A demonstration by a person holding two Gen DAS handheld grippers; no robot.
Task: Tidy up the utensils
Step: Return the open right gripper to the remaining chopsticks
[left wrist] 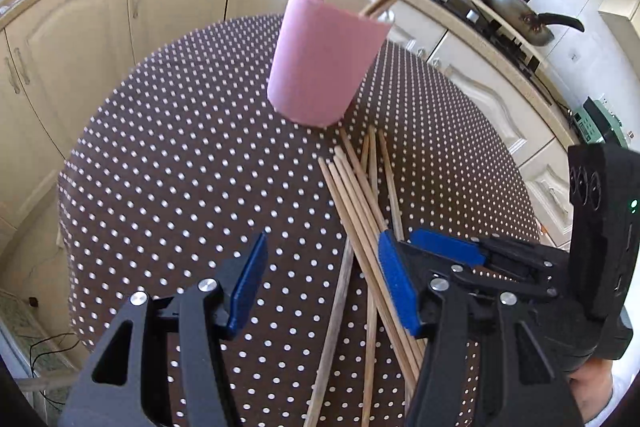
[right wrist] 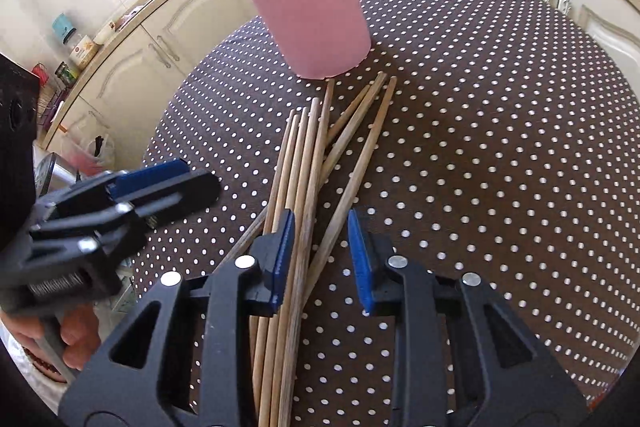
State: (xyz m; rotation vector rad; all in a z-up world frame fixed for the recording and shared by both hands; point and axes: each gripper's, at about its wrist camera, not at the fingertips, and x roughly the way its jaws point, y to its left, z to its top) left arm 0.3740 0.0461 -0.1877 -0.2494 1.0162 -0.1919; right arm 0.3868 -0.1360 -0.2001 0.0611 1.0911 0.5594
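Left wrist view: the left gripper (left wrist: 322, 279), black with blue pads, hovers with its jaws spread apart and nothing between the pads but the round table (left wrist: 180, 167), covered in a dark brown cloth with white polka dots. A loose pile of pale wooden chopsticks (left wrist: 360, 195) lies on the cloth, fanning from beside the right-hand pad toward a pink cylindrical cup (left wrist: 324, 55) standing just beyond their far ends. More wooden sticks stand in the cup, their tops cut off by the frame edge. The near ends of the pile pass under the gripper body and are hidden. The right gripper (left wrist: 440, 247) shows at the right edge, above the pile; its fingertips are partly hidden by the left one's pad. Cream cabinets (left wrist: 120, 27) curve behind (a wok and steel pots sit on the hob at upper right). No writing can be read.

Right wrist view: the right gripper (right wrist: 320, 251) sits low over the chopsticks (right wrist: 308, 163), jaws parted and narrower than the left pair's. Two or three sticks run through the gap beside the left-hand pad; whether that pad touches them cannot be told, and the other pad stands clear. The pink cup (right wrist: 308, 15) is just past the pile's tips. The left gripper (right wrist: 160, 187) enters at the left, held by a hand (right wrist: 76, 339) that is mostly cut off. Jars on the far counter carry labels too small to read.
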